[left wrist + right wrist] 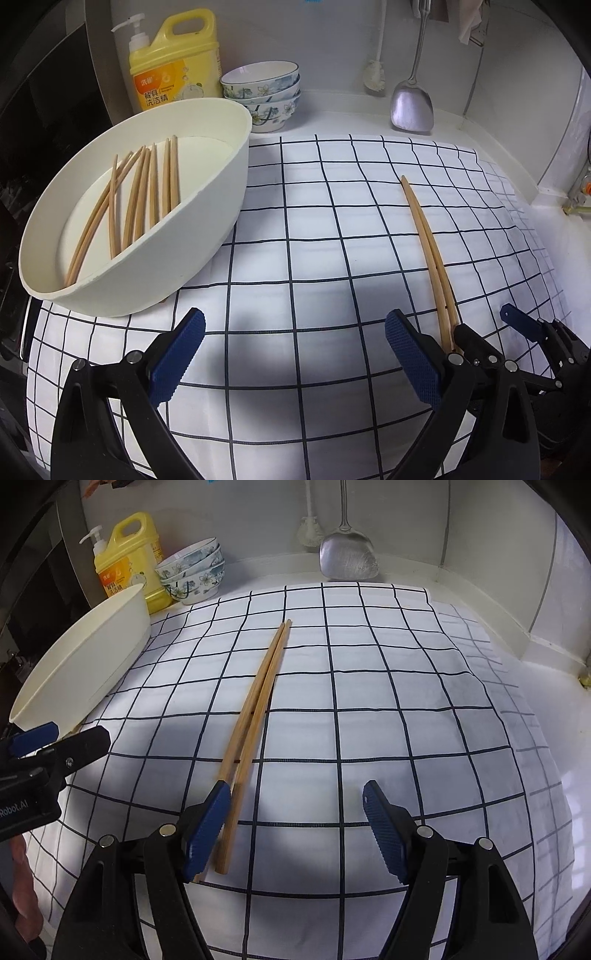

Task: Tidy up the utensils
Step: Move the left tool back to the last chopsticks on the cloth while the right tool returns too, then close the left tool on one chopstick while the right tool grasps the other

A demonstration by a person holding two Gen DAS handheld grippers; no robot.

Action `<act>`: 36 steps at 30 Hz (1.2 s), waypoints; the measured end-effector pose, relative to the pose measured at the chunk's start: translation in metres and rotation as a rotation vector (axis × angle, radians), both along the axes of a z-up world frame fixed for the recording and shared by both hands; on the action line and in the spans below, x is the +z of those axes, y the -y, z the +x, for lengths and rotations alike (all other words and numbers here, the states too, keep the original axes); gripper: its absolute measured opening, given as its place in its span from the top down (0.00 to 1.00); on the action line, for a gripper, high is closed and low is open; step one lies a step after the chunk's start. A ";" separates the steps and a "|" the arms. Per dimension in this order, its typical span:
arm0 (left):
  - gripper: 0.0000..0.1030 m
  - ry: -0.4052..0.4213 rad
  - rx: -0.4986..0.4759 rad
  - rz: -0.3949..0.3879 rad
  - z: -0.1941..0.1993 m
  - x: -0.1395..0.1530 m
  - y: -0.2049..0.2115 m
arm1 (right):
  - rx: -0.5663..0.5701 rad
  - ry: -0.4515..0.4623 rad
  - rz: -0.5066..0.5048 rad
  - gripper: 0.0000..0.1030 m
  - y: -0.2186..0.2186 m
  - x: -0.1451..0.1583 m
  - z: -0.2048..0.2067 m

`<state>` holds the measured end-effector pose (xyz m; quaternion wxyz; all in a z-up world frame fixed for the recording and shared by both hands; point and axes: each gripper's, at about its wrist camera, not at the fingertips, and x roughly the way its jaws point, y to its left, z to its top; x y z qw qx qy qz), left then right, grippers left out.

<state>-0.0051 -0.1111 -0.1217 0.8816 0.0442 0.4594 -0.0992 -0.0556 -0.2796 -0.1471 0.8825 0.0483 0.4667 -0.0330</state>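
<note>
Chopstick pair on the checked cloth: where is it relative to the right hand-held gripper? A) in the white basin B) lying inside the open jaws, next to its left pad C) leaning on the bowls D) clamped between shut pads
B: the chopstick pair lies flat on the cloth, its near end beside the left pad of the open right hand-held gripper.

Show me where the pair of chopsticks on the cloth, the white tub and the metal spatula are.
pair of chopsticks [258, 698]: right wrist view, mid-length of the sticks.
white tub [207, 221]: left wrist view, outer side wall.
metal spatula [412, 107]: left wrist view, blade.
</note>
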 end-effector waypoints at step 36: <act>0.07 -0.027 -0.079 0.036 0.005 -0.026 0.085 | 0.038 0.023 -0.111 0.31 0.077 0.000 0.018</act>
